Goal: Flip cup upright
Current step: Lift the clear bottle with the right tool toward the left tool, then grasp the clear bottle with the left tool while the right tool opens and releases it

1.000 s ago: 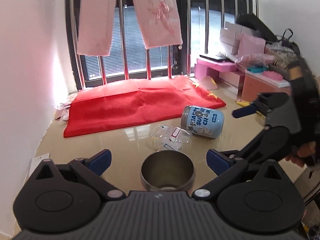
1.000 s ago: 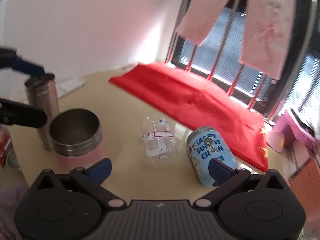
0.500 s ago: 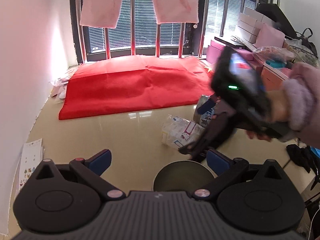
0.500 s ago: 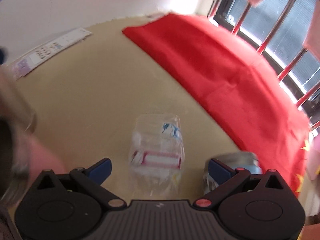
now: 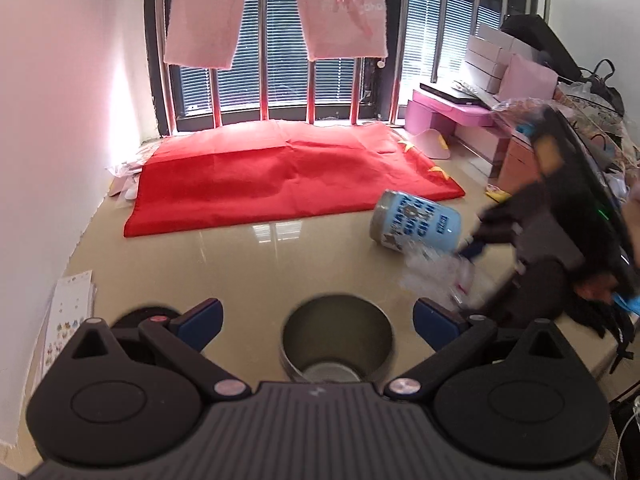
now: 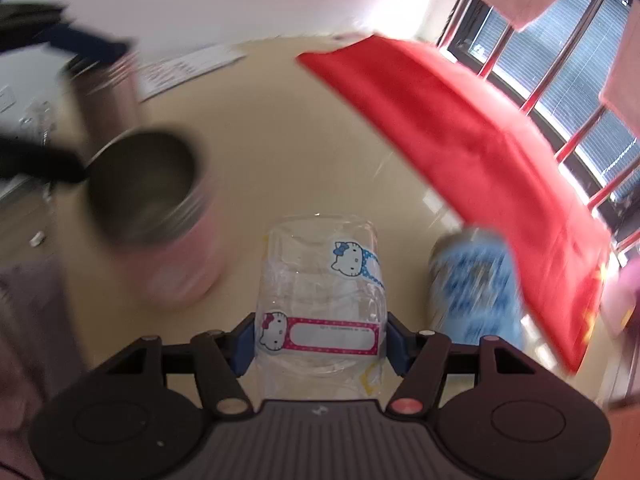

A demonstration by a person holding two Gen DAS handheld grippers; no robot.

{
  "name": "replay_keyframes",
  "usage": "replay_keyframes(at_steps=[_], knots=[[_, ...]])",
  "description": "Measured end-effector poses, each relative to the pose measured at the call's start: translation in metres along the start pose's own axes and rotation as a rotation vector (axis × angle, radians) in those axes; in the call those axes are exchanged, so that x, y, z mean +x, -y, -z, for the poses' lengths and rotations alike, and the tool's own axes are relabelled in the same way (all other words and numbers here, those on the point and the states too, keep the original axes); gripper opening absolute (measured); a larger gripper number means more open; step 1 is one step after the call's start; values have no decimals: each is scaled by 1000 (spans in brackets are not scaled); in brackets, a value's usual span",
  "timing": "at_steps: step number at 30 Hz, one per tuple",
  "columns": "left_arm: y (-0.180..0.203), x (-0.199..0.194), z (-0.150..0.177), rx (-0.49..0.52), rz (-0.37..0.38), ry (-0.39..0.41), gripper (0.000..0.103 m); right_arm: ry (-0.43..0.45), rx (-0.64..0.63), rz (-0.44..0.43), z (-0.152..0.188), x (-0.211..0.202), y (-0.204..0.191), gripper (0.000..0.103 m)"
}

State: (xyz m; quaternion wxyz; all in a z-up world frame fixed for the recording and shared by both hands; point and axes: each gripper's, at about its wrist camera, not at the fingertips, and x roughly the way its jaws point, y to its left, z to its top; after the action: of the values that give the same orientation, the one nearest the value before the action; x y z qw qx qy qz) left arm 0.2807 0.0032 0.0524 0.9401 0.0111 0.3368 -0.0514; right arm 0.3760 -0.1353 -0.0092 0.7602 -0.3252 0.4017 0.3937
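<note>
A clear plastic cup (image 6: pixel 320 304) with Hello Kitty stickers sits between the blue pads of my right gripper (image 6: pixel 320 340), which is shut on it. In the left wrist view the cup (image 5: pixel 436 276) is a blur held above the beige table by the right gripper (image 5: pixel 472 276). My left gripper (image 5: pixel 316 316) is open, with an upright steel cup (image 5: pixel 336 340) between its fingers, not touched. A blue printed cup (image 5: pixel 416 224) lies on its side just beyond the clear cup; it also shows in the right wrist view (image 6: pixel 476 288).
A red flag (image 5: pixel 288 176) covers the far table by the barred window. The steel cup with a pink sleeve (image 6: pixel 152 208) and a tall steel tumbler (image 6: pixel 108 88) stand left. A sticker sheet (image 5: pixel 68 312) lies at the left edge. Pink boxes (image 5: pixel 452 112) stand at the right.
My right gripper has closed on the clear cup and pulled it to the right and off the table. The left gripper has stayed open over the steel cup.
</note>
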Motion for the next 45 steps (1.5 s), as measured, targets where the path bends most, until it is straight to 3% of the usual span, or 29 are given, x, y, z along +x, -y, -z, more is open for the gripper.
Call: replay_keyframes(at_steps=[7,20,26,32,36,38,39,40,42,45], knots=[[14,-22,26,-13,-7,-16,103,-39,-2,-46,38,-7,-45,63],[14,-42,55,-72,-65,-51,103,-69,47,-84,44,10,-54,63],[14,-47,62,-110,-69,-52,103,-87,175,-77,46,13,-54,63],[17,-55,69,-130,-64,-40,103,-118,485,-82,46,16,-33,63],[16,-61,73,-142,-72,-32,103,-144,563,-76,46,18,-30,65],[18,-63,75,-144,-83,-33,103,-151,567,-67,47,21,-31,71],[19,-65,76,-144,-89,-33,103,-155,568,-61,47,22,-30,85],[19,-66,76,-144,-93,-34,103,-151,565,-60,47,22,-30,92],[20,-70,76,-140,-99,-33,103,-115,562,-78,50,13,-32,92],[25,-73,75,-131,-110,-36,103,-21,540,-87,63,-19,-35,102]])
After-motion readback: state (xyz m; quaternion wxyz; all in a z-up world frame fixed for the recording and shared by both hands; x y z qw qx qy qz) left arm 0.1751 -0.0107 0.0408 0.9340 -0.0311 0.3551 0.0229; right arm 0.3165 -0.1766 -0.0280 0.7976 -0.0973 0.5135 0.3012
